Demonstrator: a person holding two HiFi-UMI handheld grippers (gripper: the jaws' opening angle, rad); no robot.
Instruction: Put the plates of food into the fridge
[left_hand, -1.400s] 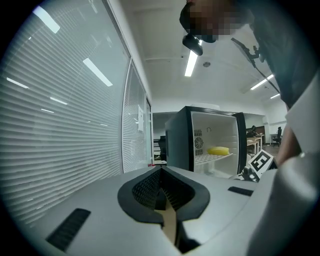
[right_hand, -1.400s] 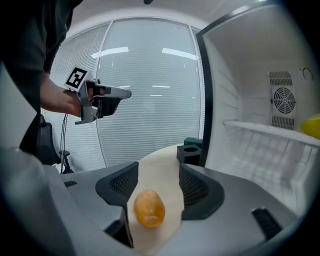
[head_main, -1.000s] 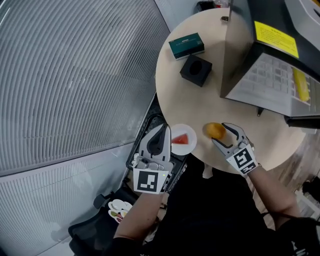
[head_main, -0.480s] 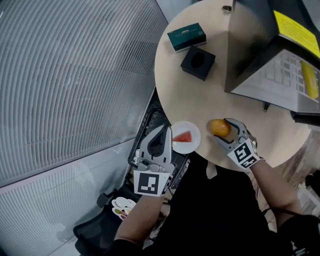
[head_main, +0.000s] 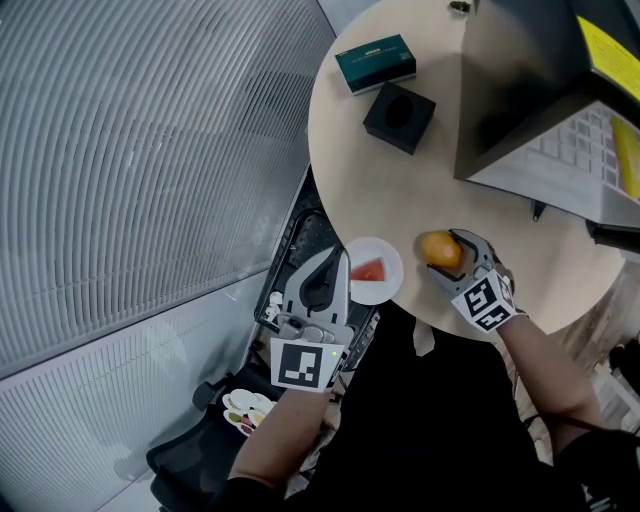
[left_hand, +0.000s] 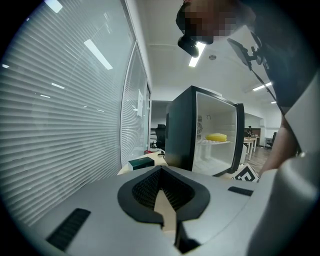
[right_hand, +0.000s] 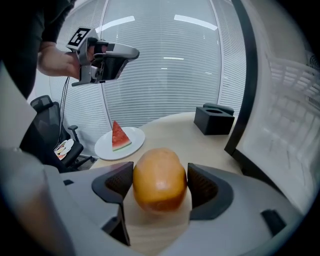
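Observation:
A white plate (head_main: 375, 271) with a watermelon slice (right_hand: 118, 136) sits at the round table's near edge. To its right an orange fruit (head_main: 436, 248) rests on the tabletop between the jaws of my right gripper (head_main: 452, 255). Those jaws are opening, and a gap shows beside the fruit (right_hand: 159, 179). My left gripper (head_main: 330, 264) is shut and empty, raised in the air just left of the plate. The left gripper (right_hand: 107, 55) also shows above the plate (right_hand: 120, 143) in the right gripper view. The fridge (left_hand: 200, 135) stands open on the table's far right.
A dark green box (head_main: 375, 63) and a black box (head_main: 400, 117) lie at the table's far side. The fridge door (head_main: 515, 90) swings out over the table. A yellow item (left_hand: 216, 137) lies on a fridge shelf. An office chair (head_main: 215, 440) stands below the table edge.
The right gripper's jaws have spread wider round the orange fruit, which stays on the table. The left gripper holds its place beside the plate.

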